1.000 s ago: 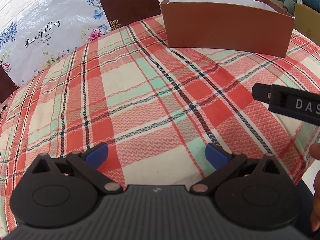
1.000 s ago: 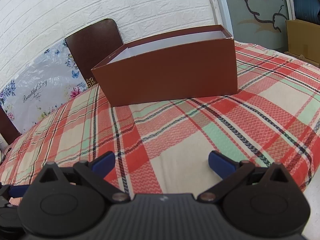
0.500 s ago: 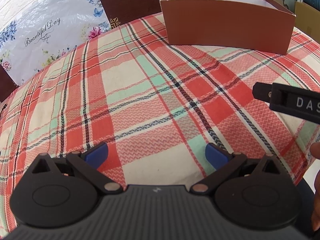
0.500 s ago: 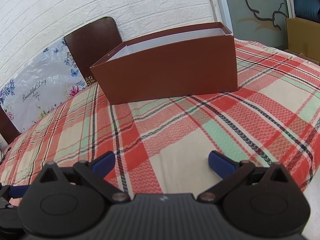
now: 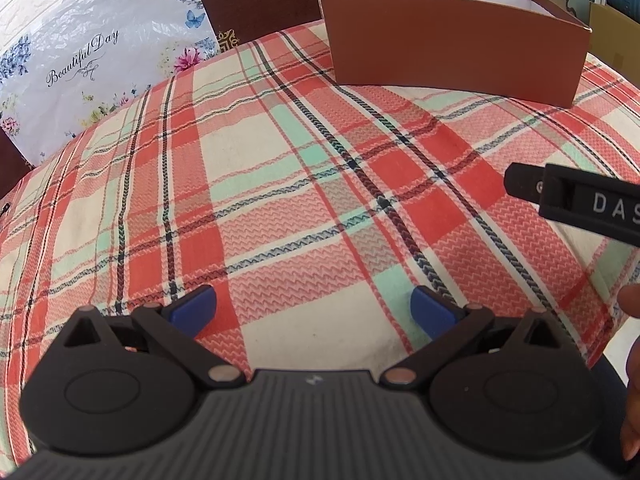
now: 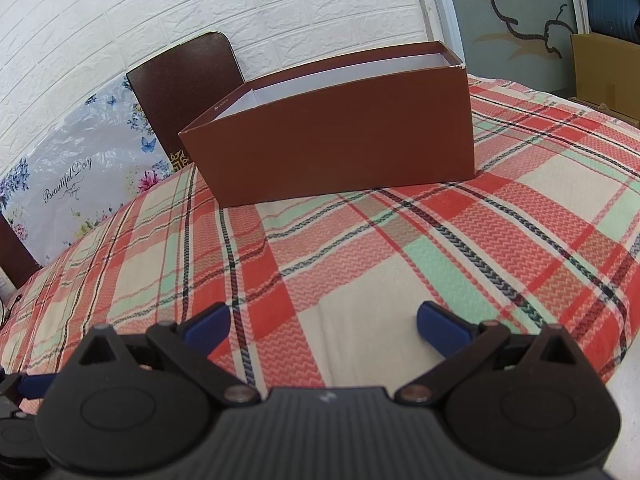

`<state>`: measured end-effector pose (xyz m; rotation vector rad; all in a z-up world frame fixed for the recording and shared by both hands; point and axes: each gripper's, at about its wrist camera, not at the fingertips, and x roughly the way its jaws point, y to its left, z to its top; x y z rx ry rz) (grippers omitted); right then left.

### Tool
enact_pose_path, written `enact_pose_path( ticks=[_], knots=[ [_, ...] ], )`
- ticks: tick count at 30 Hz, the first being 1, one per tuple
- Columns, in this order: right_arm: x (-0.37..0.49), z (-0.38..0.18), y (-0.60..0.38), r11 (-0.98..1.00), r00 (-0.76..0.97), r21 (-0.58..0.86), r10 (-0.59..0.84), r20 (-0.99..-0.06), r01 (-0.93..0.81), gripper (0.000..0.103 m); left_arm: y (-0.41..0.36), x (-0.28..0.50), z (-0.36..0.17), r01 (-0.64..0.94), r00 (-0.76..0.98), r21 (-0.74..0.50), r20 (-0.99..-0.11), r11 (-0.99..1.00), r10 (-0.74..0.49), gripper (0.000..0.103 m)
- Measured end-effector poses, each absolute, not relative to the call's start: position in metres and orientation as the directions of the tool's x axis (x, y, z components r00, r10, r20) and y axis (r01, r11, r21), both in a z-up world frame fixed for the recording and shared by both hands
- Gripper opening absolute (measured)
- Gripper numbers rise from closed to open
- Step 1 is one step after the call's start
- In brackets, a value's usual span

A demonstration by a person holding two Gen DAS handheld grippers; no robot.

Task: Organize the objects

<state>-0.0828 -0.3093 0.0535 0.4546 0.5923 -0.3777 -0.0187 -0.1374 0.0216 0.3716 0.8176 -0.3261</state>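
A brown open-topped box (image 5: 452,48) with a white inside stands at the far side of the plaid-covered table (image 5: 280,184); the right wrist view shows the same box (image 6: 340,140) closer. What lies inside it is hidden. My left gripper (image 5: 314,308) hovers near the table's front edge, open, blue pads wide apart with only cloth between them. My right gripper (image 6: 324,326) is open too, facing the box with nothing held. The right gripper's black body, lettered "DAS", reaches into the left wrist view (image 5: 580,204). No loose objects show on the cloth.
A dark brown chair back (image 6: 188,88) stands behind the table. A floral bag reading "Beautiful Day" (image 5: 92,60) leans against the white brick wall. A cardboard box (image 6: 604,68) sits at the far right. A person's fingers (image 5: 632,312) show at the right edge.
Both views have drifted slightly: the brown box sits a little higher and nearer in the right wrist view. Both grippers stay open and empty.
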Motion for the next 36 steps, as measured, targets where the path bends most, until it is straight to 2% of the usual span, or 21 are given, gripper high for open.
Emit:
enact_pose_path(
  ticks=[36],
  knots=[
    [-0.0827,0.0532,-0.3099,0.836,0.766,0.295,-0.209,-0.608,0.463,0.103,-0.1380,-0.0183,0.0220,0.450,0.630,0.170,-0.756,0.877,-0.176,0.103]
  ],
)
